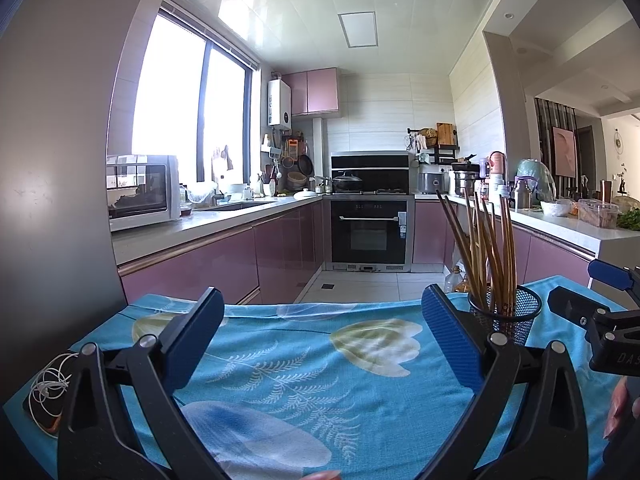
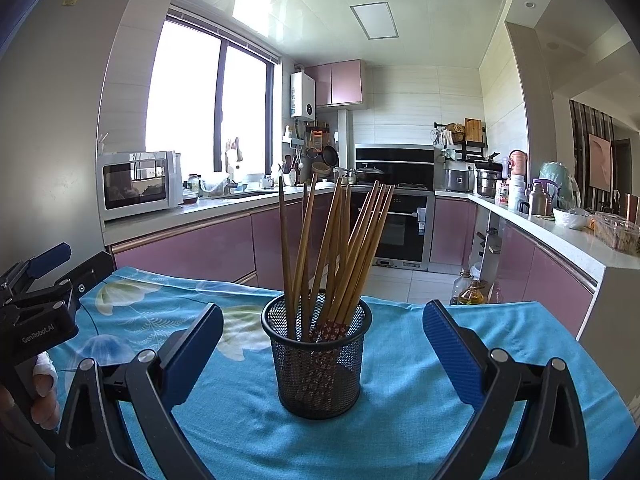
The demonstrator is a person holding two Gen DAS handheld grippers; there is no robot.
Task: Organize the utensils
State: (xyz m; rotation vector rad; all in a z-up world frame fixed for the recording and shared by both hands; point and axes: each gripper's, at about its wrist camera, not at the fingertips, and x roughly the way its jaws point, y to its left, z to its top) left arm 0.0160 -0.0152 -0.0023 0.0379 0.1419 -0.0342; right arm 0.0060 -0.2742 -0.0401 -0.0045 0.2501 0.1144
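A black mesh holder (image 2: 318,354) stands upright on the blue floral tablecloth (image 2: 404,412) and holds several wooden chopsticks (image 2: 340,256) that fan outward. My right gripper (image 2: 322,354) is open, its blue pads on either side of the holder with gaps. My left gripper (image 1: 322,338) is open and empty over bare cloth; the holder (image 1: 506,314) stands just beyond its right finger. The right gripper also shows at the left wrist view's right edge (image 1: 592,300). The left gripper shows at the right wrist view's left edge (image 2: 60,268).
A coiled white cable (image 1: 50,390) lies at the table's left edge beside a grey wall. Beyond the table's far edge are the kitchen floor, pink cabinets, an oven (image 2: 394,216), and oil bottles (image 2: 468,290) on the floor at right.
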